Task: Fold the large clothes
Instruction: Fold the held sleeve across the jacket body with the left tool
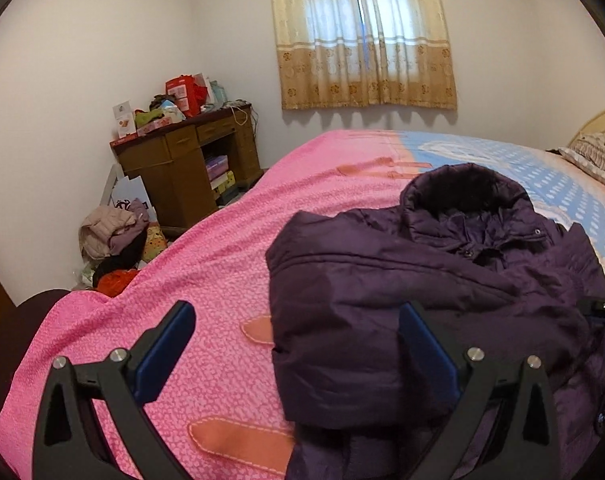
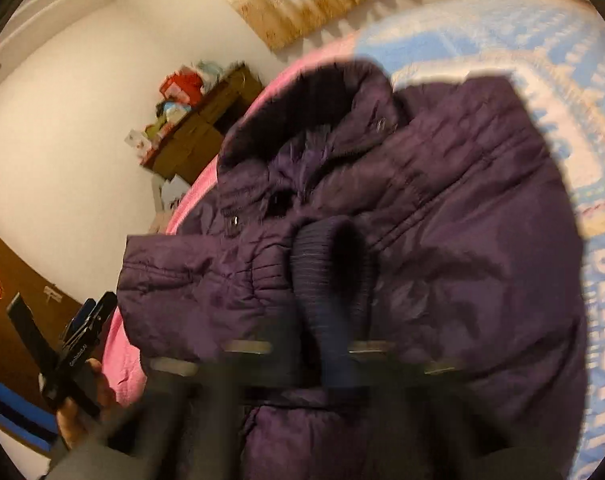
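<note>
A dark purple padded jacket [image 1: 442, 288] lies front up at the centre-right of the left wrist view, collar toward the top, one sleeve folded across its chest. In the blurred right wrist view its ribbed cuff [image 2: 334, 264] sits mid-frame.

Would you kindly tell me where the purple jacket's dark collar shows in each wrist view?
Left wrist: the collar sits right of centre in the upper middle, at the jacket's far end.
Right wrist: the collar is upper centre, blurred.
Shared landmark: the wooden desk against the wall.
</note>
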Motion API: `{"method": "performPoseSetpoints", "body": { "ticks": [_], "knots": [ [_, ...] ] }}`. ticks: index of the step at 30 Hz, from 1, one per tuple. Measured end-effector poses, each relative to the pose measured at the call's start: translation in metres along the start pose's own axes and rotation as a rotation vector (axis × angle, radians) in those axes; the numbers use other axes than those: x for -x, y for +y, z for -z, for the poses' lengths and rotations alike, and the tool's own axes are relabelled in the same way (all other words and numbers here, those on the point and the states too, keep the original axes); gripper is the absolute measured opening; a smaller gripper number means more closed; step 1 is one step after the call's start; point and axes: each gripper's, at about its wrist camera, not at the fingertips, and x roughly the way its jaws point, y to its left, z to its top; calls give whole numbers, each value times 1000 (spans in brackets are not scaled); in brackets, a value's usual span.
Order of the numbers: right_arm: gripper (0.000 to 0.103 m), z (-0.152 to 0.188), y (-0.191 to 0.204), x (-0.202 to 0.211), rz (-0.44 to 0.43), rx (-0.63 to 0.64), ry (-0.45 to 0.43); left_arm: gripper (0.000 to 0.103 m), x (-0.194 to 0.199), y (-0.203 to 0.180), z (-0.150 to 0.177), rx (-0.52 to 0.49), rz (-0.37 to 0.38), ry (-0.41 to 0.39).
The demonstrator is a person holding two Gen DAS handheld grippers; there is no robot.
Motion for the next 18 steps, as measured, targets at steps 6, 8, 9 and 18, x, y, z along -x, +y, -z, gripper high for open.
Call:
{"method": "performPoseSetpoints", "body": {
  "ticks": [6, 8, 9, 18],
  "knots": [
    [4, 9, 2, 67, 39, 77, -145, 103, -2, 2, -2, -22, -12, -24],
    [4, 11, -5, 80, 98, 105, -165, 103, -3, 0, -3, -21, -23, -23],
    [4, 13, -10, 80, 117, 108, -155, 103, -4, -1, -3, -21, -24, -18],
    [65, 17, 1, 97, 392, 154, -180, 103, -1, -11, -15, -41, -58, -35]
  ]
}}
